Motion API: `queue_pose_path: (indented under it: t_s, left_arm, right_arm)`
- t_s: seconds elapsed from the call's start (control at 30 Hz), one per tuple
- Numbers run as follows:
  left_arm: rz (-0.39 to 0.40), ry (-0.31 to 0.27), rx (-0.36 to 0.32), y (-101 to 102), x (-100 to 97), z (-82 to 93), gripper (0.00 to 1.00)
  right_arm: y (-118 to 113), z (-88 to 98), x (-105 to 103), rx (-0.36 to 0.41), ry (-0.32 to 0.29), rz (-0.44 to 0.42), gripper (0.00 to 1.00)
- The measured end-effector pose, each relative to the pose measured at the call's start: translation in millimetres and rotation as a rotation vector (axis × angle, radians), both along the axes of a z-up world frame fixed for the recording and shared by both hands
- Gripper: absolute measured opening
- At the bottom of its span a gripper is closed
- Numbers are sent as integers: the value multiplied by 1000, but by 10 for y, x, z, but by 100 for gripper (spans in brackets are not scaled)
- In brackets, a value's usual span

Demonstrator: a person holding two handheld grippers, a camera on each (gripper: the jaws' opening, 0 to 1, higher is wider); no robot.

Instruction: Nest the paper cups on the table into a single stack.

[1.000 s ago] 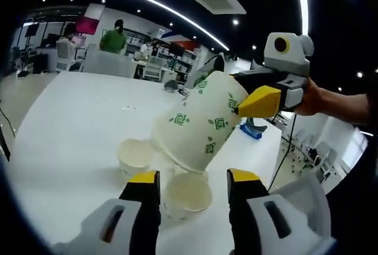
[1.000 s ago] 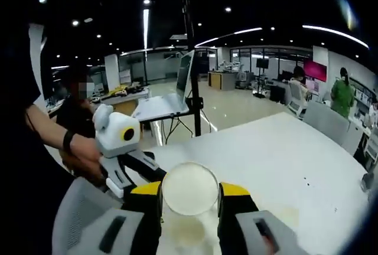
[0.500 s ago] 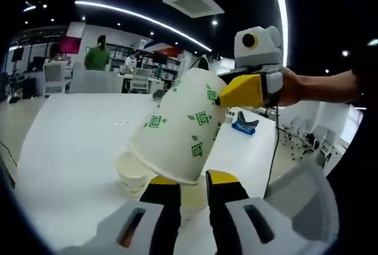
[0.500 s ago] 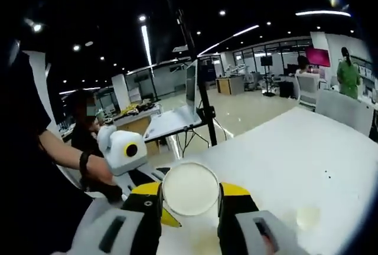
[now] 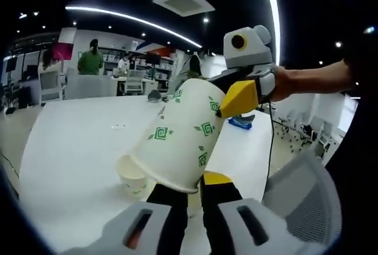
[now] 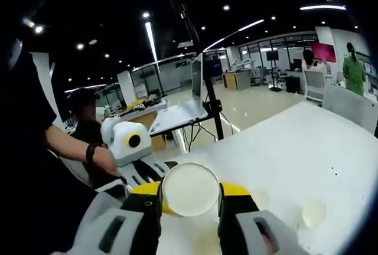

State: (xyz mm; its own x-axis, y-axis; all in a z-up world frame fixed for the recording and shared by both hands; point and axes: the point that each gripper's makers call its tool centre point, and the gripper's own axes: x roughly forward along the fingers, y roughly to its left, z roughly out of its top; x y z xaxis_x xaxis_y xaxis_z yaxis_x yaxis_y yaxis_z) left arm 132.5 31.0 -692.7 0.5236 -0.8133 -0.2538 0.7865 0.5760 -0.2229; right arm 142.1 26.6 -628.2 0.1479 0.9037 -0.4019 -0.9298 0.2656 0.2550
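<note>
Yellow-tipped, the right gripper reaches in from the right, clamping a tilted green-patterned paper cup by its base, above the white table. The left gripper has its jaws narrowed on another cup's wall, mostly hidden. A third cup stands beside, seemingly empty.

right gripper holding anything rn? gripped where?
Yes. The right gripper is shut on a green-patterned paper cup, held tilted above the table, clamped at the cup's base end.
</note>
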Motion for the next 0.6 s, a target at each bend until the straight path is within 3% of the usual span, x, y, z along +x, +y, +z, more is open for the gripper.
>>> queue_pose_path:
  t_s: [0.17,0.37,0.6]
  left_arm:
    - [-4,12,5,-15,-40,4,1]
    - [24,45,27,60,-16,-85,0]
    - [38,60,53,117,-25,-115,0]
  right_arm:
    - [11,-71,9,-31,-13,1,37]
    - [-33,-113,119,-79,-83,-45,40]
    - [11,-129,15,-88,-94,-19,36]
